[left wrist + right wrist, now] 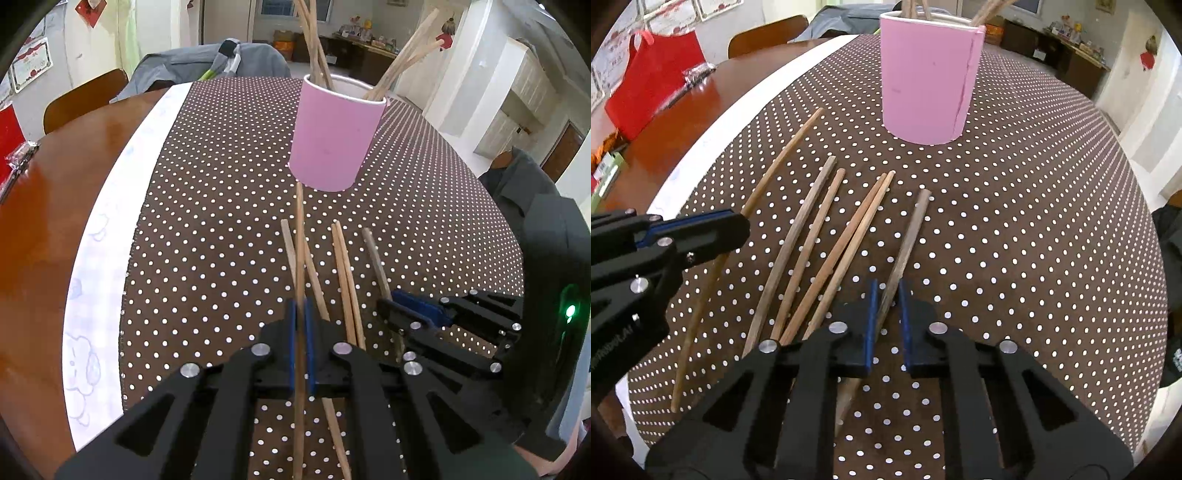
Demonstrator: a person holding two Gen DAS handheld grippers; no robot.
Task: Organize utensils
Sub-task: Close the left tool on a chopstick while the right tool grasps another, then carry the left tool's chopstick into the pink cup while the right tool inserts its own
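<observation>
Six plain wooden chopsticks lie by the pink cup; left gripper pinches one tight, right gripper is clamped on the greyish one.

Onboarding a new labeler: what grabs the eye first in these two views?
The pink cup standing upright on the polka-dot tablecloth, with chopsticks already sticking out of it. Nearer, loose chopsticks lie fanned on the cloth. The left gripper and right gripper are each clamped on one stick.

No legible text anywhere (wall certificates too blurred).
</observation>
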